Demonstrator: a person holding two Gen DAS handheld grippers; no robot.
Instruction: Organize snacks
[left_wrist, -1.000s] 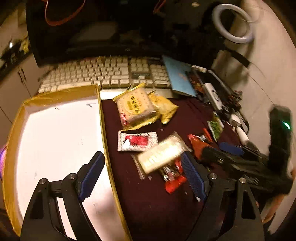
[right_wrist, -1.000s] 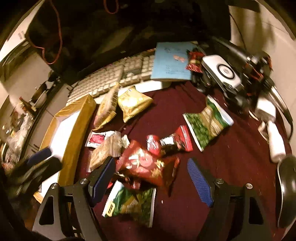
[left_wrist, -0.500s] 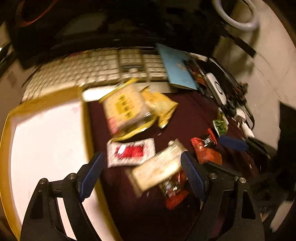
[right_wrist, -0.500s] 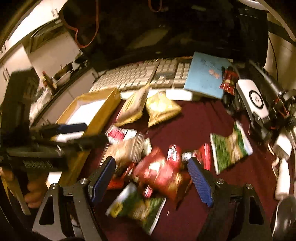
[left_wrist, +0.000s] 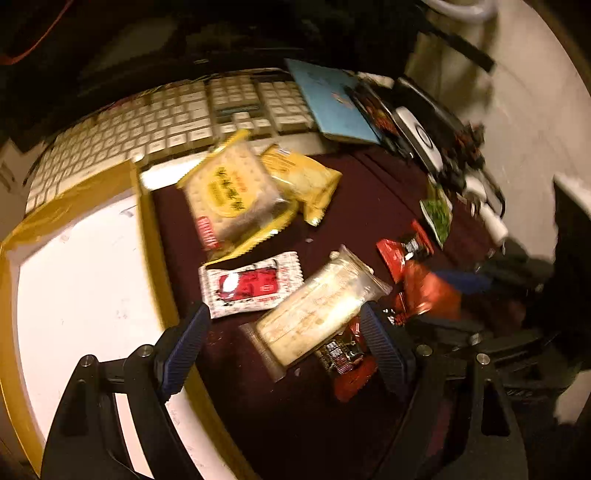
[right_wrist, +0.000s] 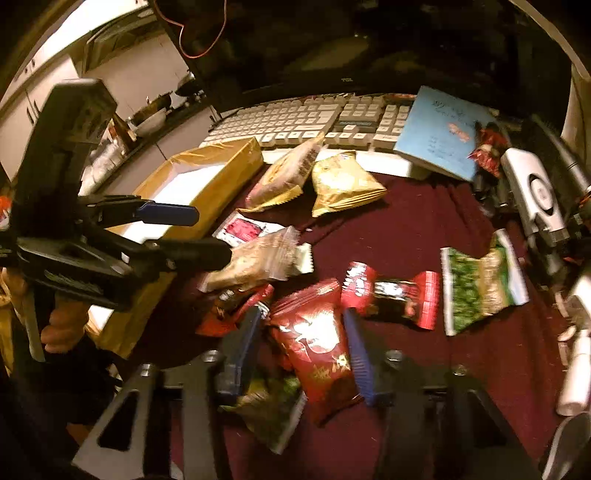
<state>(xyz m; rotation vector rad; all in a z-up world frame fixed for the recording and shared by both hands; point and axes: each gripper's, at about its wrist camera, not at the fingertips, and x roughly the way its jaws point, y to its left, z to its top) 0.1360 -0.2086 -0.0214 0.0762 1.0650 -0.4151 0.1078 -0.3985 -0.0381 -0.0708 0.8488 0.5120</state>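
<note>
Several snack packets lie on the dark red cloth. My left gripper (left_wrist: 284, 332) is open, its jaws either side of a clear cracker packet (left_wrist: 317, 314) and a white-and-red packet (left_wrist: 255, 284). It also shows in the right wrist view (right_wrist: 207, 236), beside that cracker packet (right_wrist: 255, 258). My right gripper (right_wrist: 303, 332) has closed around a red snack bag (right_wrist: 317, 343), one pad on each side. A yellow cracker pack (left_wrist: 232, 195) and a yellow chip bag (left_wrist: 306, 181) lie further back. The yellow-rimmed box (left_wrist: 147, 221) with a white floor is at left.
A white keyboard (left_wrist: 177, 118) and a blue booklet (left_wrist: 332, 107) lie at the back. A green packet (right_wrist: 480, 284) and a red-black packet (right_wrist: 399, 299) lie right of the red bag. Chargers and cables (right_wrist: 535, 199) crowd the right edge.
My right gripper has narrowed from wide open onto the red bag. My left gripper has moved right, from over the box rim to over the packets.
</note>
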